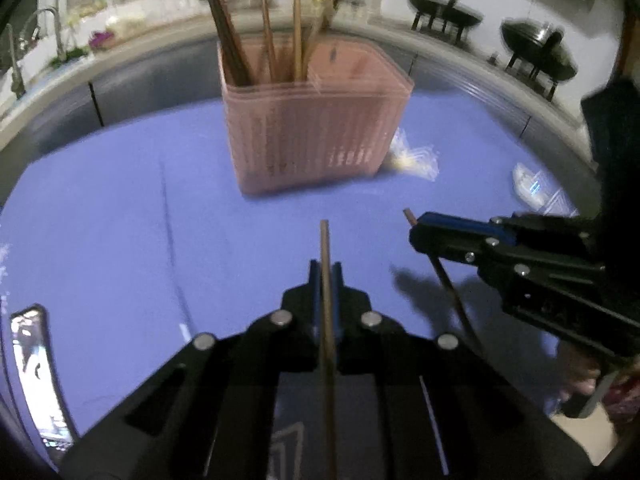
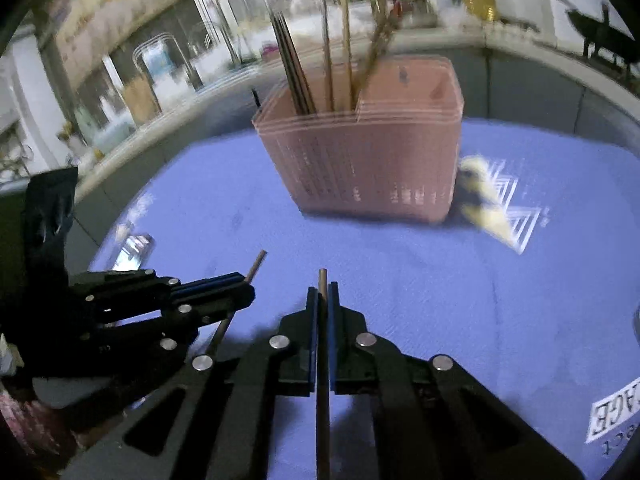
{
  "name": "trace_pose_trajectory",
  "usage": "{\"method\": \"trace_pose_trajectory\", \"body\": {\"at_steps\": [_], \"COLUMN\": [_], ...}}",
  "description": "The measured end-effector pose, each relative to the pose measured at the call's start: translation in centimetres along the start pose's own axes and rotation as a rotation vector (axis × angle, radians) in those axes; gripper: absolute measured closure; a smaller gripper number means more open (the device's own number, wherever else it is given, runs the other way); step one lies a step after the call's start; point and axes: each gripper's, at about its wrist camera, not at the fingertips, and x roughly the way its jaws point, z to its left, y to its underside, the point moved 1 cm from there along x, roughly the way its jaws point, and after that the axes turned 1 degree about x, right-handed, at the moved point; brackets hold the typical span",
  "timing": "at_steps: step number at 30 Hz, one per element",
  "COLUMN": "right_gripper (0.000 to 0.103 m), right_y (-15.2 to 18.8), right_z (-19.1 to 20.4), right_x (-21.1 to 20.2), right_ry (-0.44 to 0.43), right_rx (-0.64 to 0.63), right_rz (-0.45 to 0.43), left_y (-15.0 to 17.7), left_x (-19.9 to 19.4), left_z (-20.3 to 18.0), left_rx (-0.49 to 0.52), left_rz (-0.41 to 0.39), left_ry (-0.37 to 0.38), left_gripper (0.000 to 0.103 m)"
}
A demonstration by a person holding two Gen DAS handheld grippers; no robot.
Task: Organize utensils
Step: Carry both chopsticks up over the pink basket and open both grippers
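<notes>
A pink slotted utensil holder stands on the blue table with several chopsticks upright in its left half; it also shows in the right wrist view. My left gripper is shut on a light wooden chopstick that points toward the holder. My right gripper is shut on a darker chopstick. Each gripper shows in the other's view, the right gripper at right, the left gripper at left. Both are short of the holder, above the table.
Clear plastic wrappers lie right of the holder, also in the right wrist view. A phone lies at the table's left edge. A counter with a sink and black pans runs behind the table.
</notes>
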Motion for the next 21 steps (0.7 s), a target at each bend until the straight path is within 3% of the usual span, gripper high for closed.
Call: {"method": "trace_pose_trajectory", "body": {"at_steps": [5,9,21], "right_gripper": [0.099,0.099,0.099], "right_y": [-1.5,-2.4,-2.2], "right_z": [2.2,3.7,4.6], "right_x": [-6.5,-9.9,-10.1], "right_ry": [-0.023,-0.019,-0.002], "right_rx": [-0.047,-0.088,-0.112], "right_rz": [-0.179,-0.282,-0.3], "left_y": [-1.7,-1.8,-1.9], "left_x": [-8.0,-11.9,-11.6], "left_z": [-0.5,-0.7,-1.1], "left_rx": [0.003,0.007,0.023], "left_rz": [-0.183,-0.273,-0.269], "left_ry": [0.03,0.036,0.006], "left_gripper": [0.099,0.099,0.099]}}
